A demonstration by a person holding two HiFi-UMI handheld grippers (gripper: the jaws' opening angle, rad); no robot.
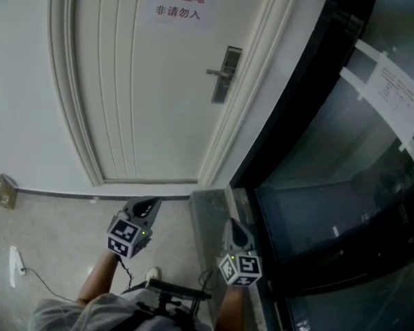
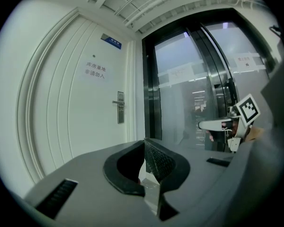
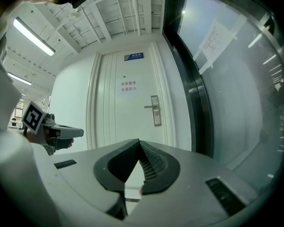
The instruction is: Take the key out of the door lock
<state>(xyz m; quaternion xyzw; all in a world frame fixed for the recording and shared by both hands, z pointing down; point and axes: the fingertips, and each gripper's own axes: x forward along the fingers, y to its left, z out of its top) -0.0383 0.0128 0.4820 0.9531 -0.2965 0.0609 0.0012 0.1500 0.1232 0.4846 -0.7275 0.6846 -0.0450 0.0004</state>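
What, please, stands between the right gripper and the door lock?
Nothing stands there. In the right gripper view the right gripper faces the door lock across open air, and the head view shows only bare floor between them.

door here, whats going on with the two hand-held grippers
A person stands back from a closed white door, holding the left hand-held gripper and the right hand-held gripper, both shut and empty, aimed at it. The lock plate with its lever handle sits at the door's right edge, not yet reached. Any key there is too small to make out.
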